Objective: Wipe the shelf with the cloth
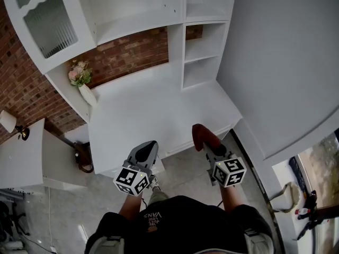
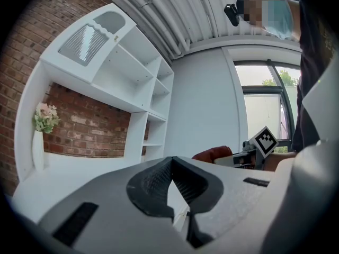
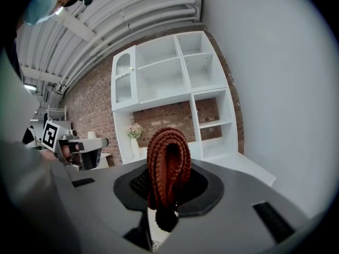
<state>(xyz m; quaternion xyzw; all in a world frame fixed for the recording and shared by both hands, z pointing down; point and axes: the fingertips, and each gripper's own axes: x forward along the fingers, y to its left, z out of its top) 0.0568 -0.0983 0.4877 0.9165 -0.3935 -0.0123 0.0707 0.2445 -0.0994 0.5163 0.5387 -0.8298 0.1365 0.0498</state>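
A white shelf unit with a broad desk surface (image 1: 148,110) and small cubbies (image 1: 204,52) stands against a brick wall. My right gripper (image 1: 209,148) hangs just before the desk's front edge, shut on a folded rust-red cloth (image 1: 202,135). In the right gripper view the cloth (image 3: 168,160) stands up in a loop between the jaws of the right gripper (image 3: 165,187). My left gripper (image 1: 147,147) hovers over the desk's front edge further left, jaws shut and holding nothing. Its tips (image 2: 170,162) meet in the left gripper view, which also shows the cloth (image 2: 212,153) off to the right.
A white vase with pink flowers (image 1: 80,77) stands at the desk's back left corner. A glass-fronted cabinet door (image 1: 45,20) is above it. A low white side table (image 1: 21,157) and a brown object on the floor (image 1: 83,157) lie left. A plain wall (image 1: 280,62) bounds the right.
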